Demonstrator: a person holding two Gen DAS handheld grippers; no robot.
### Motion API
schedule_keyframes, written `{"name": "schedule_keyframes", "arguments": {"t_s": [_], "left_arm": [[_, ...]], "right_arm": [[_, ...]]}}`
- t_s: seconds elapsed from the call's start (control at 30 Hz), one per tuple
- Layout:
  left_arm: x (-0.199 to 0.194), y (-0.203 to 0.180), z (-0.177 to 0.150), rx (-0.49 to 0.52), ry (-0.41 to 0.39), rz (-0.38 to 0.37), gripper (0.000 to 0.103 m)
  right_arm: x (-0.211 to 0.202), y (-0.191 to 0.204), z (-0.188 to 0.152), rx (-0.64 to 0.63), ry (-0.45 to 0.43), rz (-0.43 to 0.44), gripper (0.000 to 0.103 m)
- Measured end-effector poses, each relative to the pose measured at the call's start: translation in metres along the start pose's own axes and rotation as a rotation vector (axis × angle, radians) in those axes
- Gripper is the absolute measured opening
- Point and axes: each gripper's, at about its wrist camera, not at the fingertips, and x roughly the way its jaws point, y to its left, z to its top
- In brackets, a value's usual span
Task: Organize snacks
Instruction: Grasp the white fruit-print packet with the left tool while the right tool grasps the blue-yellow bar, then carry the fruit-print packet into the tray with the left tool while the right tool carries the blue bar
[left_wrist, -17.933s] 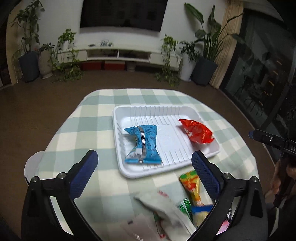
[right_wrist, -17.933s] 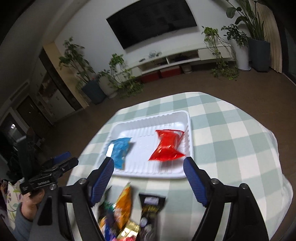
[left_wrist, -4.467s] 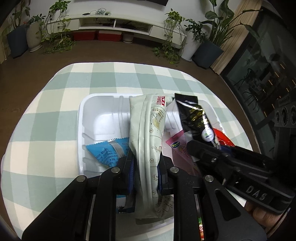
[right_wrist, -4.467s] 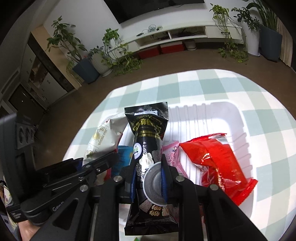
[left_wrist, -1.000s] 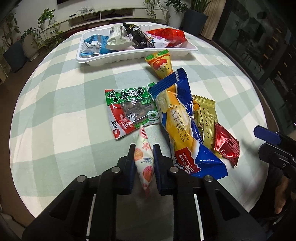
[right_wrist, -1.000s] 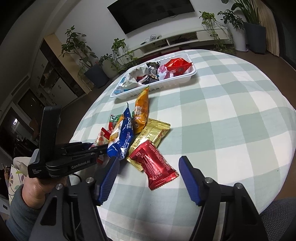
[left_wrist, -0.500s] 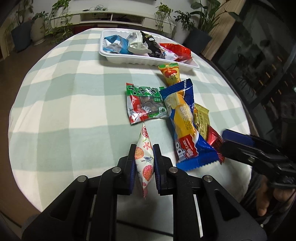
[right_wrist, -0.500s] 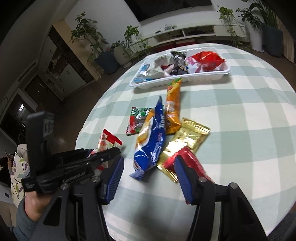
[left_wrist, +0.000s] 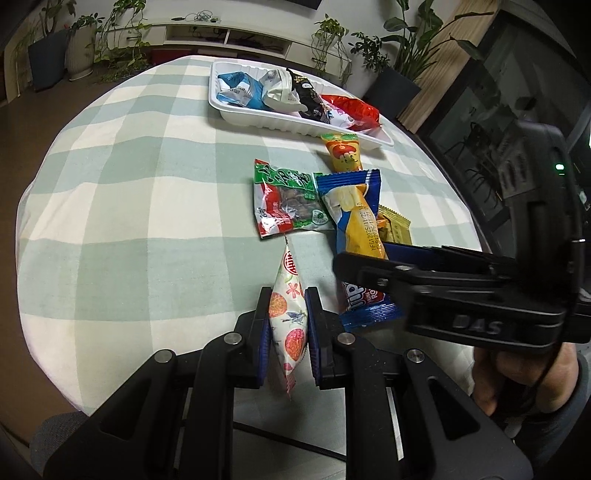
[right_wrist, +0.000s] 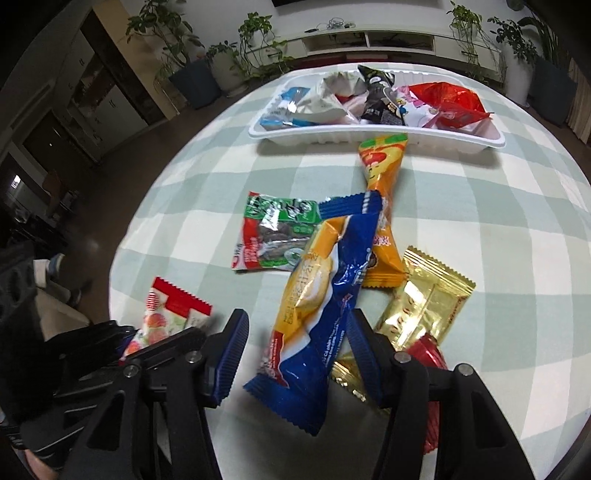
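Two grippers work beside the white tray (left_wrist: 255, 117): the left gripper (left_wrist: 287, 325) is clamped on a fruit-print packet (left_wrist: 288, 317), lifted for carrying trayward, while the right gripper (right_wrist: 295, 350), jaws apart, straddles the blue-and-yellow cake pack (right_wrist: 325, 280), apparently ready to pinch it.

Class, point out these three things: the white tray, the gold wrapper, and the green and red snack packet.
White tray (right_wrist: 369, 137), right wrist view, front wall.
Gold wrapper (right_wrist: 428, 306), right wrist view, middle of the foil.
Green and red snack packet (left_wrist: 286, 201), left wrist view, centre of the pack.
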Motion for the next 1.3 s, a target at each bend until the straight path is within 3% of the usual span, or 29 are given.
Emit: {"name": "schedule_keyframes", "arguments": {"t_s": [0.27, 0.53, 0.87, 1.3], "left_arm": [[0.001, 0.001, 0.000, -0.009, -0.003, 0.002, 0.015], [0.001, -0.001, -0.002, -0.005, -0.003, 0.005, 0.015], [0.002, -0.003, -0.002, 0.005, -0.004, 0.014, 0.015], [-0.003, -0.006, 0.001, 0.012, -0.017, -0.002, 0.015]], "right_arm": [[0.008, 0.004, 0.000, -0.034, 0.001, -0.051, 0.055], [0.007, 0.000, -0.001, -0.047, -0.020, -0.089, 0.032], [-0.008, -0.005, -0.014, -0.005, -0.049, -0.038, 0.028], [-0.058, -0.020, -0.023, 0.096, -0.128, 0.125, 0.028]]}}
